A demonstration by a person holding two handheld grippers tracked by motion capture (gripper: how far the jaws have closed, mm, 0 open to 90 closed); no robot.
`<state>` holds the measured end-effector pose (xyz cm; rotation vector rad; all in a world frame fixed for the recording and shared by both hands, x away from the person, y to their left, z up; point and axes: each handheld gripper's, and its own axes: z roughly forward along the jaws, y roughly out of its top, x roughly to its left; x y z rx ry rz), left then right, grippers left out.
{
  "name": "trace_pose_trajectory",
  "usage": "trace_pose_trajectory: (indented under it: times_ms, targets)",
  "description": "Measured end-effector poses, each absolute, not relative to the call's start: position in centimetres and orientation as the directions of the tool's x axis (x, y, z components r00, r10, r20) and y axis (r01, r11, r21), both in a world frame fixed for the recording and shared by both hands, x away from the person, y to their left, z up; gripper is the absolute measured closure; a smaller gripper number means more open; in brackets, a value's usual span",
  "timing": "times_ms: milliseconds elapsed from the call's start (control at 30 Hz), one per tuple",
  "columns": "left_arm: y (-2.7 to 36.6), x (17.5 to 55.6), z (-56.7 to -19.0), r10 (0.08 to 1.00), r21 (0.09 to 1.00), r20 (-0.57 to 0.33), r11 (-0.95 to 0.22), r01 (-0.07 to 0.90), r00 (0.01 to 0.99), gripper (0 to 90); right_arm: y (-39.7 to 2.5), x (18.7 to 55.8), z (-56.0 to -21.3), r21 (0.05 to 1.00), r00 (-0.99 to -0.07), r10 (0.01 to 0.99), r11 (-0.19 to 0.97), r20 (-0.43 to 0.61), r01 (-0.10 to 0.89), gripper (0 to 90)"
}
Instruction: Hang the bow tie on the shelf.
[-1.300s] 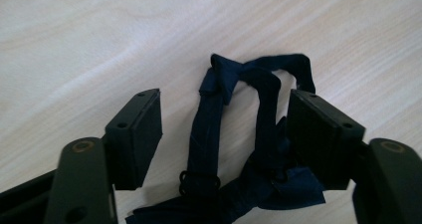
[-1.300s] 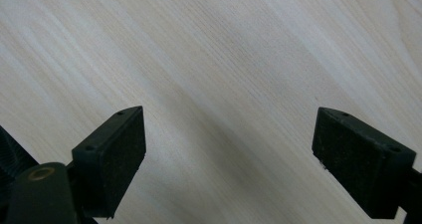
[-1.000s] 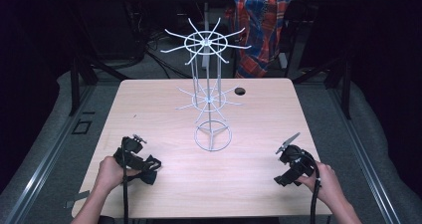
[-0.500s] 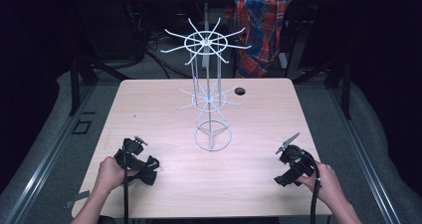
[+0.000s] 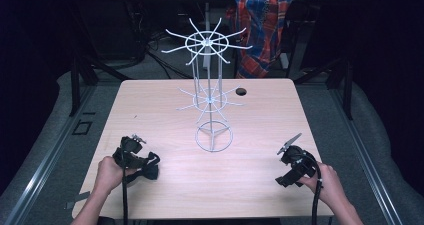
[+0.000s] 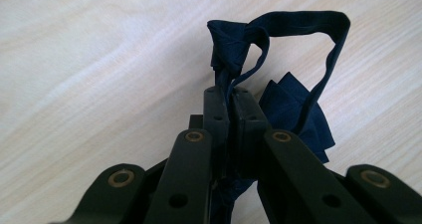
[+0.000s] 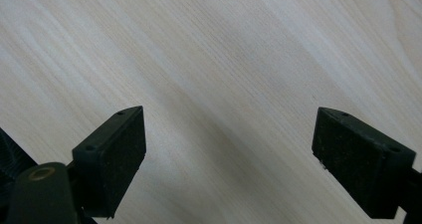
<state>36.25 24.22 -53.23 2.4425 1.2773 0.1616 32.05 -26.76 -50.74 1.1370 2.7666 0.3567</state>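
Left claw (image 6: 230, 102) is clamped tight on the navy bow tie's (image 6: 293, 109) strap, loop free ahead of it, prob. for hooking onto the wire rack (image 5: 212, 97). Right claw (image 7: 239, 159) sits wide open w/ nothing in it, low over the bare tabletop (image 7: 224, 50).

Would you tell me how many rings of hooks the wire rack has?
2: the top ring sits high on the rack, and the lower ring sits midway down, above the round base. None seem hidden.

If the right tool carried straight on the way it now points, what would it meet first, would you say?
Most likely the bare wooden table: the right tool, jaws wide open, looks down onto it with nothing between, though depth is unclear.
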Motion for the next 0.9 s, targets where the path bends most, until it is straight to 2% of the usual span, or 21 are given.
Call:
trace_pose_trajectory:
  times_ms: [333, 900]
  targets:
    - [25.2, 35.8, -51.7, 0.827, 0.49, -0.073, -0.457, 0.743, 0.557, 86.7, -26.8, 32.0, -50.7, 0.267, -0.704, 0.709, 0.684, -0.029, 0.679, 13.5]
    - [24.9, 35.4, -50.5, 0.825, 0.551, -0.091, -0.424, 0.719, 0.557, 86.7, -26.8, 32.1, -50.7, 0.269, -0.706, 0.708, 0.685, -0.024, 0.677, 13.4]
